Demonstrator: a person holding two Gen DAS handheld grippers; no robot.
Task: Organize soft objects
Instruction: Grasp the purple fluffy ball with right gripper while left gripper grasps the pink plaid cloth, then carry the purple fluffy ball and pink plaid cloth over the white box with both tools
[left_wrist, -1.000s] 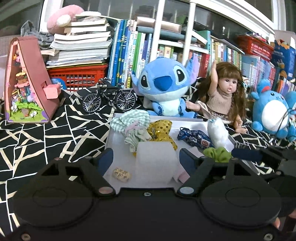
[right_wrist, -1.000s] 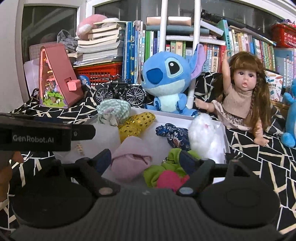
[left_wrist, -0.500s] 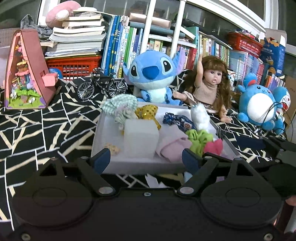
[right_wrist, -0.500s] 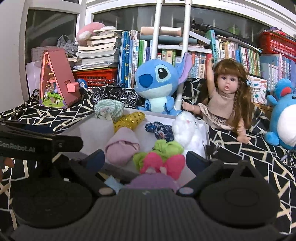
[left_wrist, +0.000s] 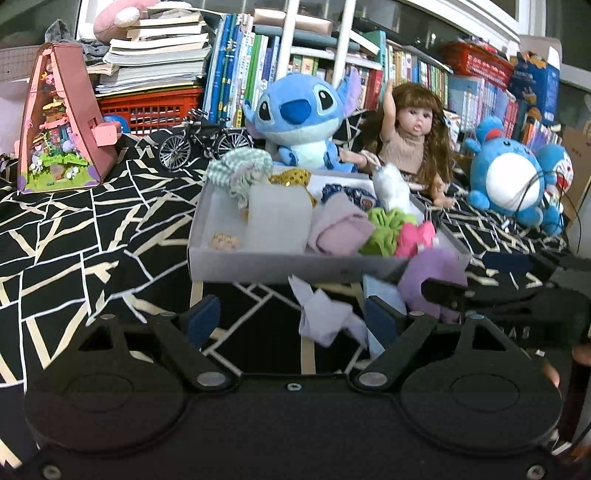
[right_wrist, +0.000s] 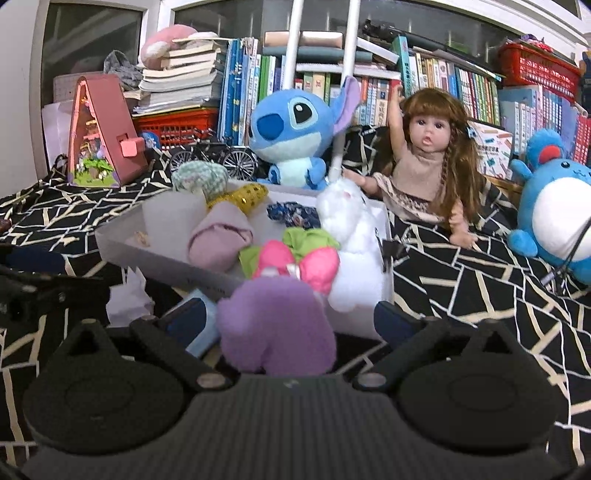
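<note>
Hovering with both jaws spread and empty, our right hand-held gripper (right_wrist: 288, 319), just widened, frames the light, squashy purple plush lump (right_wrist: 275, 328); we would pinch its thick middle. Our left hand-held gripper (left_wrist: 291, 317) has nothing between its pads.

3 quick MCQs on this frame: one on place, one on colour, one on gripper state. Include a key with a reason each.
1. Where does the fuzzy purple soft piece lie?
A. outside the shallow white tray, at its near edge
B. on the book stack
C. in the doll's lap

2. What colour is the soft bow in the tray's near corner?
A. orange
B. pink
C. black

3. How do the right gripper jaws stand?
A. shut on the purple piece
B. shut on nothing
C. open, with the purple piece between them

Key: A, it sits in front of the tray wall; B, bright pink lobes show; C, gaps show beside the piece, and the jaws have just been opening.
</note>
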